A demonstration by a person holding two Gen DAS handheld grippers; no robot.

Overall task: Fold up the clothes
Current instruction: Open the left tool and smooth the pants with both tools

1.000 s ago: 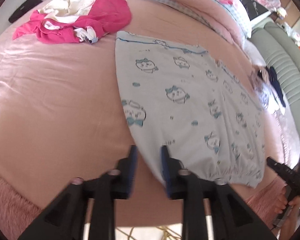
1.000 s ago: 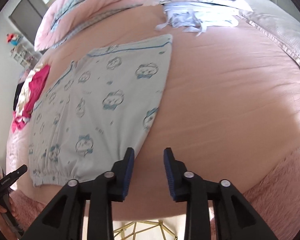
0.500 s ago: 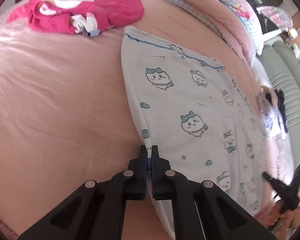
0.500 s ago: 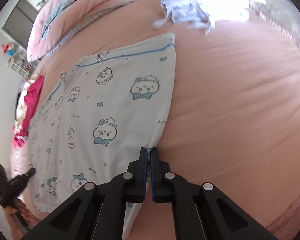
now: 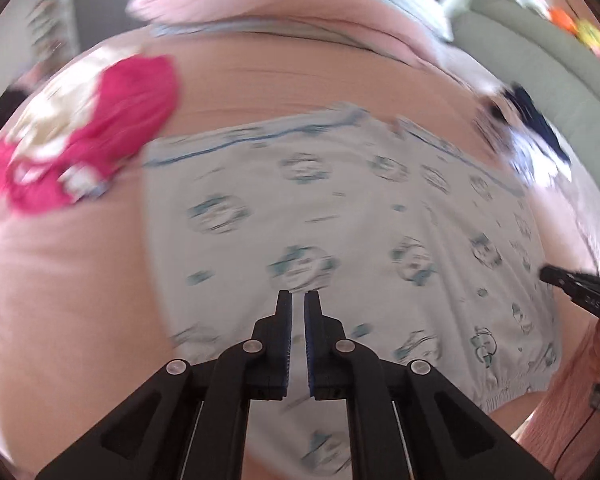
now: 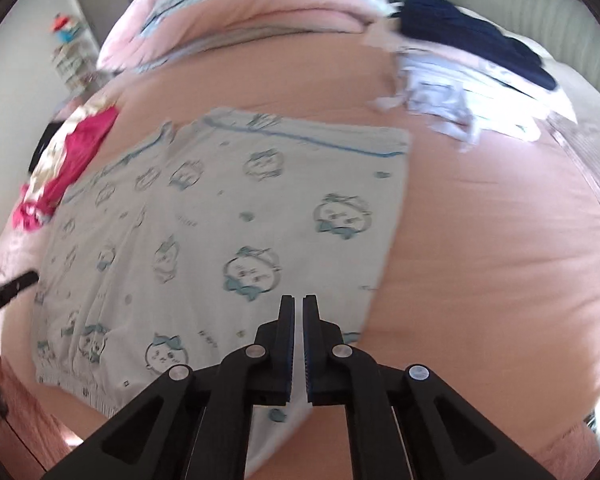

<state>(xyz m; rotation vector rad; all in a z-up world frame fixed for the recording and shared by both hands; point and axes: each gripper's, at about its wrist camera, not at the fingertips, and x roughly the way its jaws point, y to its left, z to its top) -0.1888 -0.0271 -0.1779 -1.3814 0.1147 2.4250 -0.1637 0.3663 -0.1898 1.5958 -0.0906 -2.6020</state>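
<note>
We clamp both grippers (image 5: 297,300) (image 6: 298,304) on the printed shorts' (image 6: 204,240) near edge; folding barely begun, pink pile (image 5: 100,128) left.

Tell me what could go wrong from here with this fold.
Both hand-held grippers, left and right, pinch only thin edges of the printed garment, so a hem could slip out mid-fold. Carried too far, the fold might drag onto the pink clothes or the folded stack.

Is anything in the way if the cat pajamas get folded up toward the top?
Nothing visible is. Both the left gripper and the right gripper are shut on the pajamas, and its upper part lies bare. The pink clothes and the folded stack sit off to the sides.
</note>
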